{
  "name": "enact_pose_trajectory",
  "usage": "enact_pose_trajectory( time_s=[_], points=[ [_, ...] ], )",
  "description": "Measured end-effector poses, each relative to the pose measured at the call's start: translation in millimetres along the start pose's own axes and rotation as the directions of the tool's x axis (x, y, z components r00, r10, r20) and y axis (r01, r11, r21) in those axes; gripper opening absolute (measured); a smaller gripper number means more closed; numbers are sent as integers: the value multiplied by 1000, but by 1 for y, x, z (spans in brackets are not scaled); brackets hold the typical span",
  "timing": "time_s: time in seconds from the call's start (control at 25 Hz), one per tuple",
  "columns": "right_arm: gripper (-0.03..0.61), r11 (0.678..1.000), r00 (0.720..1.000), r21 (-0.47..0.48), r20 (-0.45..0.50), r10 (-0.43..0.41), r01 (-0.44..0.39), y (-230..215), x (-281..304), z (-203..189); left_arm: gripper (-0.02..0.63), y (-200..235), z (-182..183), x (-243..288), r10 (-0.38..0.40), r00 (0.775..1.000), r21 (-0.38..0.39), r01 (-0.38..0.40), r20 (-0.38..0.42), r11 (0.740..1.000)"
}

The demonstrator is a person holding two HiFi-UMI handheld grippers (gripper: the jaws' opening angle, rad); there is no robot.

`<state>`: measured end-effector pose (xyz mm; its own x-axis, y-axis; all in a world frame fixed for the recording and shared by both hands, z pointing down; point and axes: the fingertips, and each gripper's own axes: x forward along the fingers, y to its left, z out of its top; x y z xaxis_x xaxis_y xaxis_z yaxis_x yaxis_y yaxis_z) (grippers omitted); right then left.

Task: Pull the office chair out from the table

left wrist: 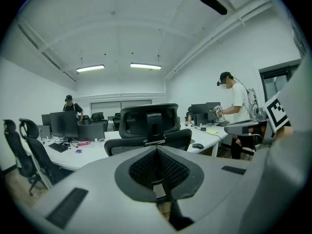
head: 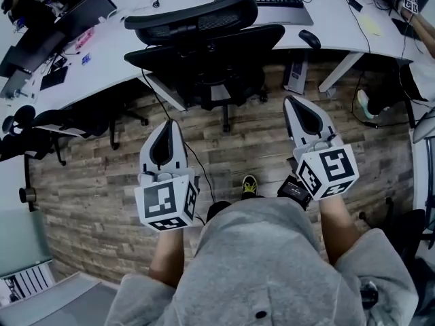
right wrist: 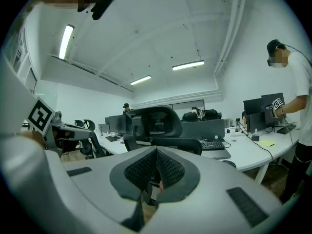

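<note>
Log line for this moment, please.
left tool: shut, empty | right tool: shut, empty | office chair: tucked at table, untouched | pull: not started

Black office chair (head: 204,46), white table (head: 112,60), brown wood-plank floor (head: 95,195), grey left tool (head: 170,123), grey right tool (head: 291,100)

Open floor (head: 262,138) fwd, chair (head: 204,53) beyond

Cool, dim light from ceiling strip lamps (left wrist: 145,66); gripper views bulge fisheye-wise with black corners, near jaws soft.
</note>
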<state>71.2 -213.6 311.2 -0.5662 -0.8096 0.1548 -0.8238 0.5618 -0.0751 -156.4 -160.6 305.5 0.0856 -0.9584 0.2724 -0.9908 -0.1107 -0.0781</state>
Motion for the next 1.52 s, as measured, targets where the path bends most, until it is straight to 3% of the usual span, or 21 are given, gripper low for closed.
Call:
enact_pose_trajectory(
  time_s=[0.88,1.52],
  points=[
    [26,995,999,-92,2,37,-36,-11,25,19,9,20,13,22,19,1000,29,-19,-3,999],
    [28,992,1000,-126,-18,4,-6,-15,95,32,9,68,24,89,-23,1000,13,23,-7,1000]
  ],
)
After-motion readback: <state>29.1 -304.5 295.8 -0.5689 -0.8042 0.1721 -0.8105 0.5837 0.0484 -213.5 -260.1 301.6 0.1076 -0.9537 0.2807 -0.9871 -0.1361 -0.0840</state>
